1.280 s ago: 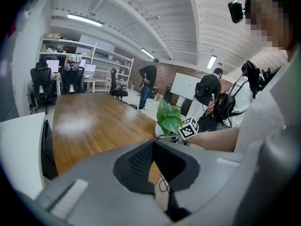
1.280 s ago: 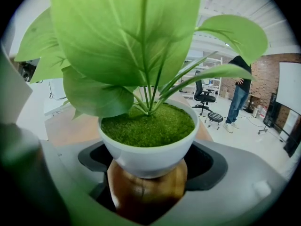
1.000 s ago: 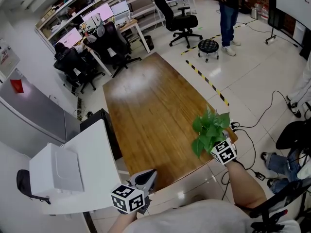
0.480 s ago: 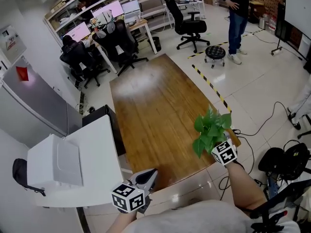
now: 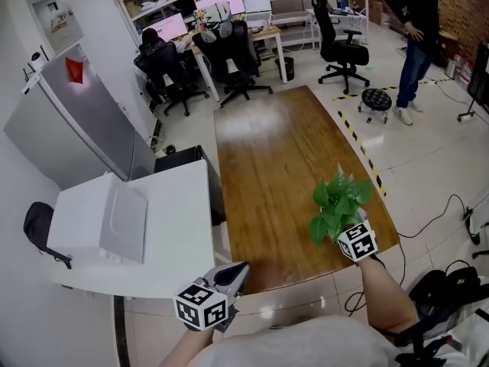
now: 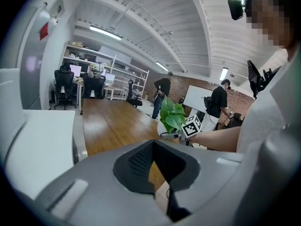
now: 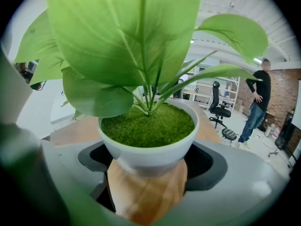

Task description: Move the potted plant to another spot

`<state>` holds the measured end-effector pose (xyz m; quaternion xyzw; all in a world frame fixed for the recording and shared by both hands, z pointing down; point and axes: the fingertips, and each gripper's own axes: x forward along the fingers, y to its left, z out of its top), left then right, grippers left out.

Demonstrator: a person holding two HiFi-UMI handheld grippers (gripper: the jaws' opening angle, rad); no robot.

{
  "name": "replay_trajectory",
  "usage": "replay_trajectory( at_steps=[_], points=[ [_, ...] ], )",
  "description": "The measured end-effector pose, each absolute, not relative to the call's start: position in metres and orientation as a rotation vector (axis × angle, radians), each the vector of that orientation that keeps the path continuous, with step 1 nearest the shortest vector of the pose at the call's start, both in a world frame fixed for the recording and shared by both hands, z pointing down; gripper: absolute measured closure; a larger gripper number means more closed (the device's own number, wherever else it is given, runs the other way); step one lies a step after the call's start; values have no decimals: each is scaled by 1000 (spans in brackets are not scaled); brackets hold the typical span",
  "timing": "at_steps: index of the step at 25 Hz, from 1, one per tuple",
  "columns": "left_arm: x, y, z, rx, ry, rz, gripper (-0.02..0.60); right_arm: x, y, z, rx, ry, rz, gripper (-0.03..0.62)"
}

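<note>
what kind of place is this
Most likely an open-plan office or lab workspace: a row of computer monitors at the back, black swivel chairs on wheels, and a long wooden table in the middle.

1. The head view looks from above the near end of the wooden bench (image 5: 275, 167), steeply down and forward along its length.
2. The left tool (image 5: 238, 270) view sits low off the bench's near left corner. It faces across the bench top, with its own jaws close in front of the lens.
3. The right tool (image 5: 341, 232) view rides at the bench's near right edge and faces along the bench. It is so near the plant (image 7: 149, 140) that leaves and pot fill it.
4. All three views share the bench top and the person (image 5: 415, 29) standing beyond its far right side. The head and left tool views both take in the plant and the right tool.
</note>
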<state>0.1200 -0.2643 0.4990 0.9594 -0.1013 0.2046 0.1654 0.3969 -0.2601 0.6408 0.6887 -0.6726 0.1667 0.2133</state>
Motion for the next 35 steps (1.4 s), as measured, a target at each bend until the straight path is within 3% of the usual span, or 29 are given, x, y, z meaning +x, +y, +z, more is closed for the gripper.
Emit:
replay_trajectory(
  at_steps=[35],
  points=[
    [-153,-277,482,2524,-946,405,583,91,-413,616,1382,-2248,294,135]
  ],
)
